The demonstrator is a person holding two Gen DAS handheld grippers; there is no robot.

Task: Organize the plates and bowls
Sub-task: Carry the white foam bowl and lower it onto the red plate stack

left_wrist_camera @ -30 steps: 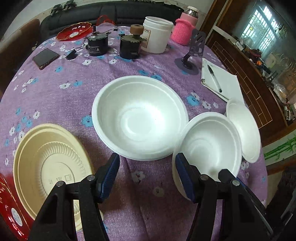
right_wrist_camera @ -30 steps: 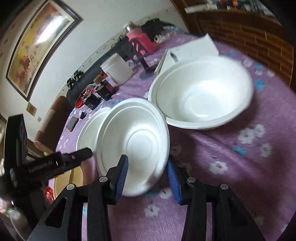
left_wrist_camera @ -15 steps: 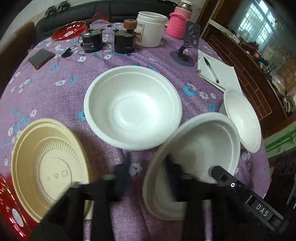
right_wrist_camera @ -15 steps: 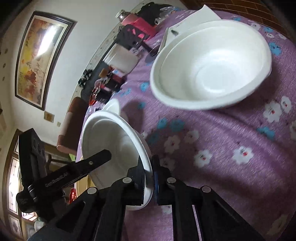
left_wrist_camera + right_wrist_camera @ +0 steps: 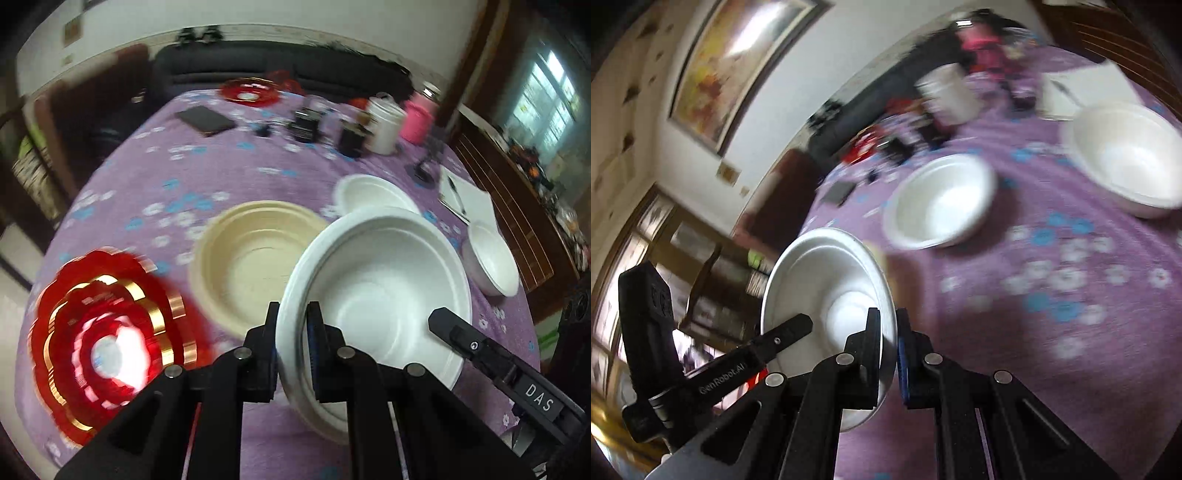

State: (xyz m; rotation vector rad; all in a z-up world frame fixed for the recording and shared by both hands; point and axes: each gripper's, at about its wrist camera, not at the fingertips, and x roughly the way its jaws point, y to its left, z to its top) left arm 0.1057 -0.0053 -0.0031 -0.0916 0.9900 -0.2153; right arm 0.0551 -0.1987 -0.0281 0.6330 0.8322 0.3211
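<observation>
Both grippers pinch the same white bowl, one on each side of its rim. The left gripper [image 5: 293, 325] has its jaws pressed onto the rim of the held bowl [image 5: 376, 295], which is tilted and lifted above the purple tablecloth [image 5: 207, 173]. In the right wrist view the right gripper [image 5: 888, 334] clamps the opposite edge of that bowl [image 5: 827, 291], and the left gripper's body shows at the lower left.

Counted in the left wrist view: three white bowls, one held, one behind it [image 5: 373, 194], and one smaller at the right table edge [image 5: 493, 260]. There is one cream plate [image 5: 251, 258] just left of the held bowl. Two red plates show: one with gold trim [image 5: 107, 332], blurred, near the left edge, and one [image 5: 251, 92] at the far side.

Further back stand one white jar [image 5: 384, 123], one pink cup [image 5: 419, 118], two dark containers, blurred, and one phone [image 5: 205, 120]. One notepad [image 5: 467, 199] with a pen lies at the right.
</observation>
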